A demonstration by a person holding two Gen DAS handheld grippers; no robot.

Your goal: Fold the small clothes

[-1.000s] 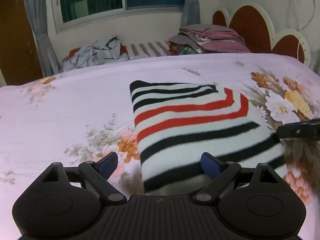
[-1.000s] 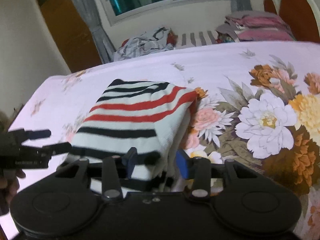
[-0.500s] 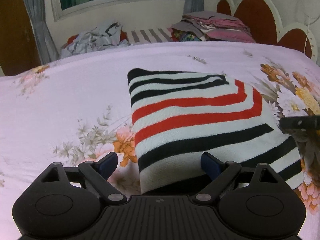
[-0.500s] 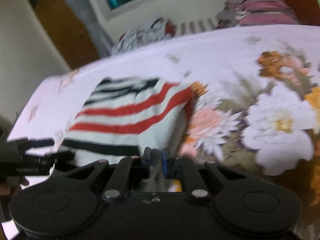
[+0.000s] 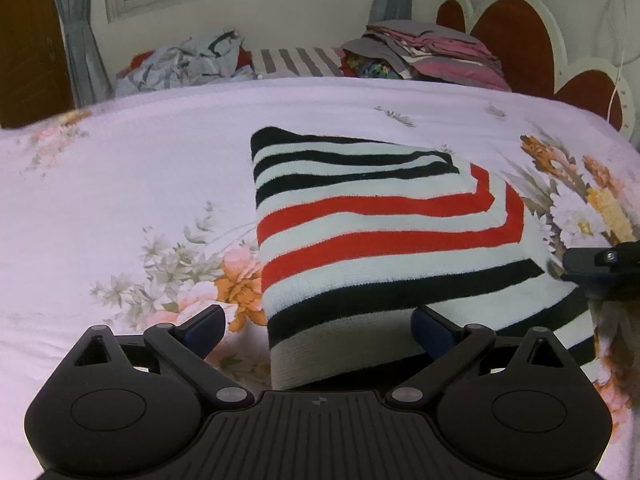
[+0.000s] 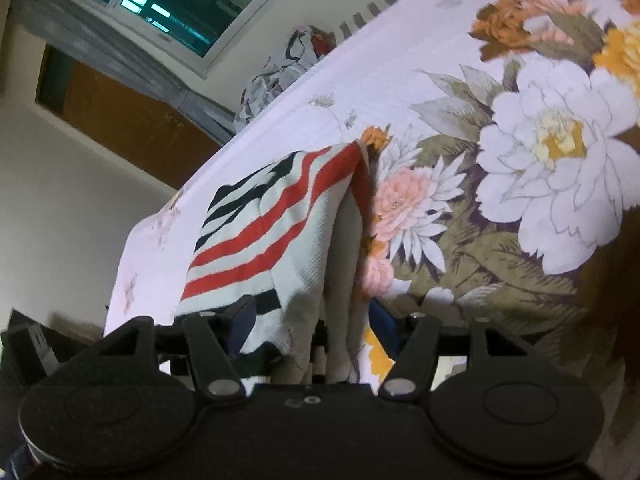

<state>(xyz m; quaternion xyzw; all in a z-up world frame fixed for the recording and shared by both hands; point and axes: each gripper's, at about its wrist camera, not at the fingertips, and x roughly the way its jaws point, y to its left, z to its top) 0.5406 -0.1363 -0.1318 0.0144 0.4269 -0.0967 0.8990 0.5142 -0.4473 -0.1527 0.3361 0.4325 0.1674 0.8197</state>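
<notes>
A folded striped garment point(image 5: 372, 236), white with black and red bands, lies on the floral bedsheet point(image 5: 120, 184). My left gripper point(image 5: 316, 326) is open, its fingers straddling the garment's near left corner. My right gripper point(image 6: 310, 322) is tilted, with its fingers spread around the garment's point(image 6: 276, 236) near right edge; cloth layers stand between the pads. The right gripper's tip also shows at the right edge of the left wrist view point(image 5: 600, 266), at the garment's right side.
Piles of loose clothes point(image 5: 188, 62) and a stack of folded clothes point(image 5: 428, 52) lie at the far side of the bed. A red and white headboard point(image 5: 520, 40) is at the right. A window point(image 6: 168, 8) and a brown door point(image 6: 120, 120) are beyond.
The right gripper closed half a second ago, and now its fingers are apart again; it has rolled sideways at the garment's edge. The left gripper has edged closer to the garment and stayed open.
</notes>
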